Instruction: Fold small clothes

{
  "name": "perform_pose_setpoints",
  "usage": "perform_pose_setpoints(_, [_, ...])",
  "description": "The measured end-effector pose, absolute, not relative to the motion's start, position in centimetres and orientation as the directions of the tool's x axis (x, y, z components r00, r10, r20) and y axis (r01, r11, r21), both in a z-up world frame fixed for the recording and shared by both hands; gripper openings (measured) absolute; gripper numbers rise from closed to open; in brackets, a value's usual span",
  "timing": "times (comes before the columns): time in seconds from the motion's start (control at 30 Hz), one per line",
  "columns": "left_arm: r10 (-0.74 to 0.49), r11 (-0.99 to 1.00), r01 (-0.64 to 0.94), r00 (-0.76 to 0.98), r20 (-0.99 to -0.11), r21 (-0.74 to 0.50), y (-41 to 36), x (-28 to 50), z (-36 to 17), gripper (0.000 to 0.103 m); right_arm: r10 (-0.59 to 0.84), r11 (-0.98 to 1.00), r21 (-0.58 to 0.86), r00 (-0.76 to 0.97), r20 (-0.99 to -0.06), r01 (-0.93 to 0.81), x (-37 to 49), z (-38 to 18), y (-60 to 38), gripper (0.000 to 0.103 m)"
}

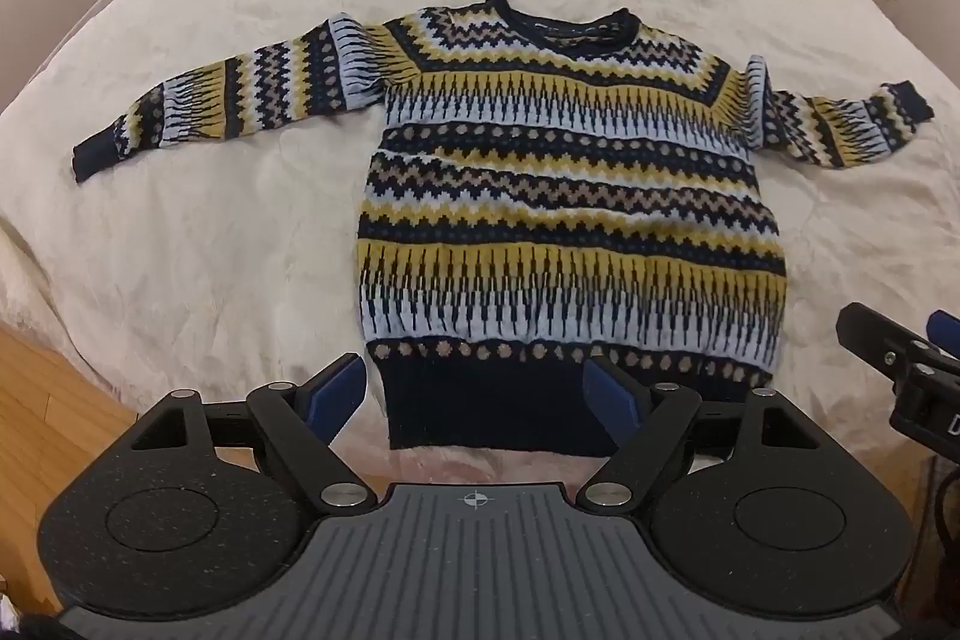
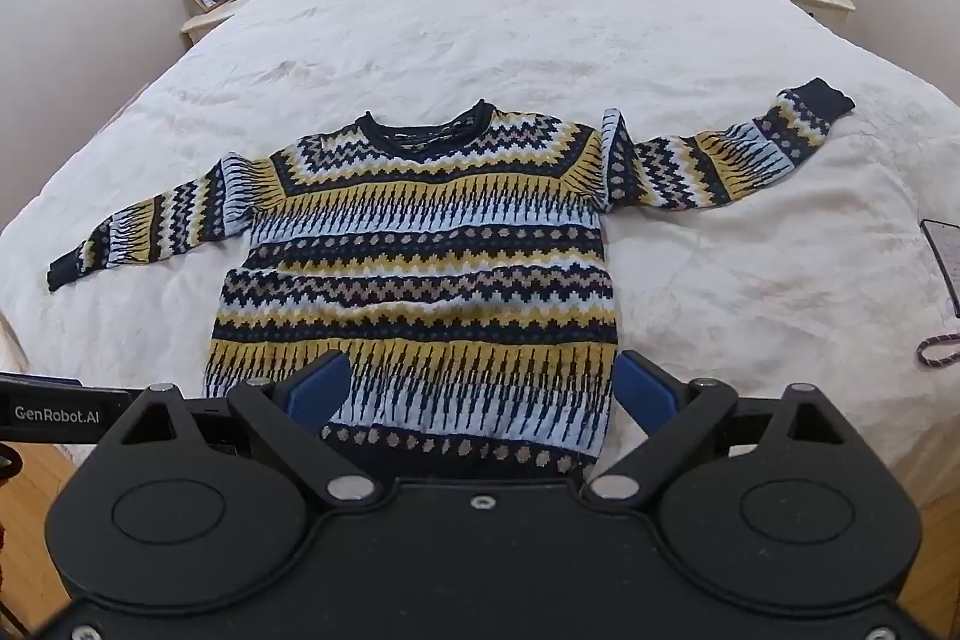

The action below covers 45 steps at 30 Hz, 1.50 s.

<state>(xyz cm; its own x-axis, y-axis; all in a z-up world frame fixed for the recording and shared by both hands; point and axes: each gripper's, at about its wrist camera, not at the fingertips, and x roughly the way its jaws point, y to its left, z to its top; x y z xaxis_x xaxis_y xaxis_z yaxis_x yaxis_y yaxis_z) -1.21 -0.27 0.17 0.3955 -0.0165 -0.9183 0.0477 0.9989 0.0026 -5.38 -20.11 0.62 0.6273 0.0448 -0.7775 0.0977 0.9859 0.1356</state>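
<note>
the navy, yellow and pale-blue patterned knit sweater [image 1: 558, 196] lies flat and unfolded on the cream bed [image 1: 240, 232], sleeves spread, so every fold is left for you, your left gripper [image 1: 477, 394] and right gripper [image 2: 483, 391] both open and empty above its hem.

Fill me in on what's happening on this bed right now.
A person holding a gripper in each hand is about to fold a patterned sweater that lies flat on the bed, both sleeves spread out to the sides. The left gripper and the right gripper hover over the sweater's dark bottom hem, jaws open and holding nothing. No fold has been made yet.
</note>
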Motion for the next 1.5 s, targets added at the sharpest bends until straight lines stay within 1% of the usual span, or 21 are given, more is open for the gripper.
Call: perform_pose_setpoints(1.5, [-0.024,0.999,0.052,0.373,-0.927,-0.005,0.1,-1.6,-0.5,0.079,0.053,0.986,0.140,0.615,-0.787,0.095,-5.3,0.5,-19.1,0.094])
